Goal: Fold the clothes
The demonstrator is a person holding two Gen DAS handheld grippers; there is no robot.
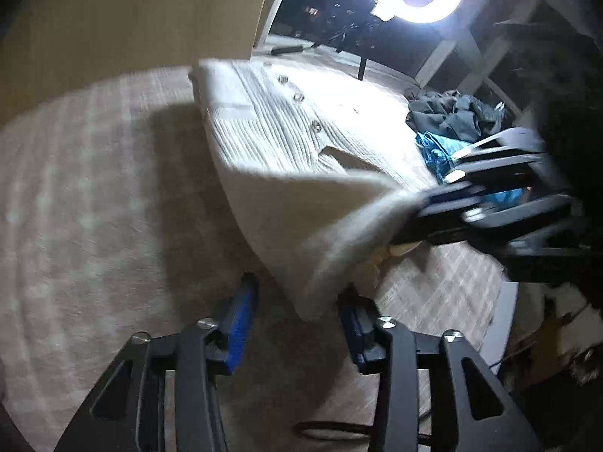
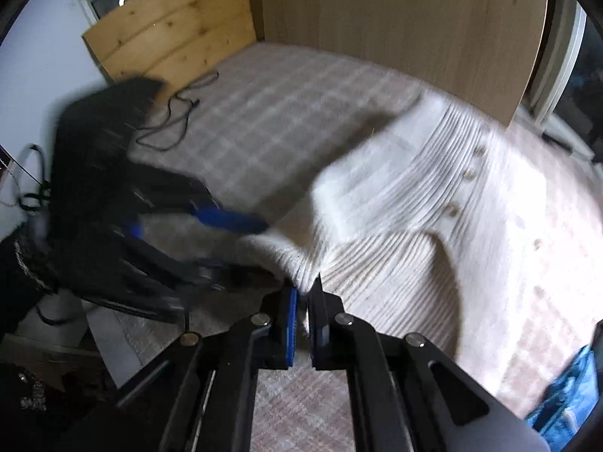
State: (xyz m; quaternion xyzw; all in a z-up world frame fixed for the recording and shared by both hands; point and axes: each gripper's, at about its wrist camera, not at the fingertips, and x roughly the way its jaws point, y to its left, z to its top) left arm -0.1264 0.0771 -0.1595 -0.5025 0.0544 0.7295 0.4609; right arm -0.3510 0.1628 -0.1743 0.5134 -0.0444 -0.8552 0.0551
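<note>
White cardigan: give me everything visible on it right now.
The white cardigan looks like a ribbed knit with a row of small round buttons down the front. It lies spread on the checked bedcover, one corner lifted and folded over. The right gripper is shut on that raised edge. The left gripper has its blue pads either side of the hanging fold, not visibly pressing it. Motion blur hides finer detail.
</note>
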